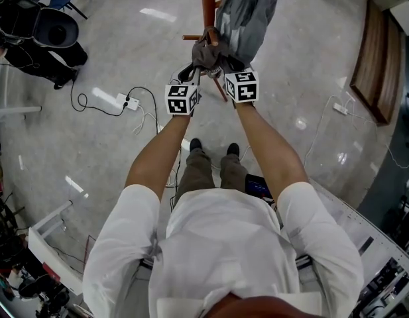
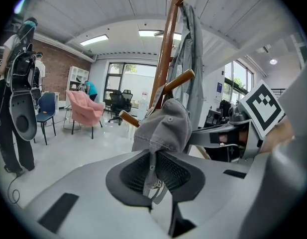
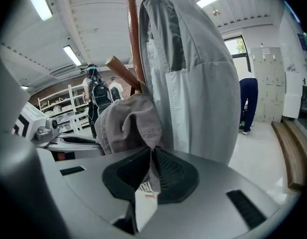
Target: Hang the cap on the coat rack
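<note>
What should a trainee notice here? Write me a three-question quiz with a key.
1. True or false: the cap hangs free on the rack, with no hand-held gripper touching it.
2. What hangs on the rack beside the cap? A) a grey jacket B) a red scarf C) an umbrella
3. What is pinched between the jaws of the right hand-held gripper?

Key: 1 false; 2 A; 3 the cap's fabric, with its label.
</note>
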### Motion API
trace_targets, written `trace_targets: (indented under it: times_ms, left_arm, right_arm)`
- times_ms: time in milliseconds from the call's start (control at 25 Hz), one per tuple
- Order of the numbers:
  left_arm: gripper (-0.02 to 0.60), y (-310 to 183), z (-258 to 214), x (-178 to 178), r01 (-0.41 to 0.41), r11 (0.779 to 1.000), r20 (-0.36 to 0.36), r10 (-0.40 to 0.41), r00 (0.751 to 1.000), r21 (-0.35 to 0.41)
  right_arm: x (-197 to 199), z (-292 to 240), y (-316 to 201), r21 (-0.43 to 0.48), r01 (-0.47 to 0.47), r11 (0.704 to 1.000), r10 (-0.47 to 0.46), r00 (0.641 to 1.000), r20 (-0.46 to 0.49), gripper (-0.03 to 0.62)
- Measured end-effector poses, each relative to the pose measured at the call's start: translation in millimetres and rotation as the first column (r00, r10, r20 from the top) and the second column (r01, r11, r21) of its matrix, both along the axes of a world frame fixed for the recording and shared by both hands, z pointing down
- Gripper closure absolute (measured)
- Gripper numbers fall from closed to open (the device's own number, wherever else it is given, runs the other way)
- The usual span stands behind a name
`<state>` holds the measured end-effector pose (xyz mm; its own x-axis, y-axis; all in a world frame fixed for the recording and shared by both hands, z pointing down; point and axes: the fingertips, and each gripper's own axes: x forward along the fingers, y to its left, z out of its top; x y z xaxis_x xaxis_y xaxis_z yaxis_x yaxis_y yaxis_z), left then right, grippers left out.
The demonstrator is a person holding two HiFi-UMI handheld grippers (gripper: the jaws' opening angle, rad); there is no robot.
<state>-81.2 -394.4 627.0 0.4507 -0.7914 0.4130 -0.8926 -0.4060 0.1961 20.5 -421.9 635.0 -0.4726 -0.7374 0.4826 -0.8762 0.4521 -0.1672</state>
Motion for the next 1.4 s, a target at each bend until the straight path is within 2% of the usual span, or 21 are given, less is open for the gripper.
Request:
trace_targets:
  times_ms: [200,280,480,720,840,1000,1160,1280,1400]
  left_arm:
    - [0.462,5,4,-5,0.025,1.0,-0.001,-0.025,1.0,-0.015]
    - [0.449,9,6,-10,0.031,0.999,0.0,-0.031,1.0,-0.02]
    - [0.439,34,6,-24,0.048,0.998,-0.025,-0.049,0.998,-0.039]
    - [0.44,73,-23,-37,0.057,0.998,-0.099,-0.058,0.993,-0.011]
    - [0.442,84,-53,-35,0.044,0.998,-0.137,-0.038,0.99,0.04]
    - [0.448,104,-98,-40,0.051,0.991,-0.168,-0.03,0.985,0.12]
    - [0.468,120,-138,-44,0.102,0.983,-0.288,-0.054,0.956,0.155]
    - [0.505,133,-172,-43,0.09,0.972,-0.348,-0.009,0.937,0.216]
    - [0.525,144,-204,-40,0.059,0.956,-0.359,0.05,0.932,0.286]
  right_arm:
    - [3,1,5,-0.016,0.008,1.0,-0.008,1.0,0.014,0.562]
    - [6,2,7,-0.017,0.014,1.0,-0.014,1.0,0.006,0.534]
    - [23,0,26,-0.012,0.035,0.999,-0.035,0.999,-0.013,0.516]
    - [64,-28,53,0.039,0.032,0.999,-0.033,0.999,0.006,0.516]
    - [89,-67,66,0.09,0.019,0.996,-0.022,0.999,0.028,0.516]
    - [100,-126,88,0.168,0.019,0.986,-0.035,0.995,0.095,0.517]
    - [102,-187,120,0.257,0.025,0.966,-0.065,0.986,0.151,0.52]
    - [102,-221,142,0.307,0.009,0.952,-0.068,0.981,0.181,0.533]
    - [104,-252,157,0.368,-0.01,0.93,-0.072,0.975,0.21,0.542]
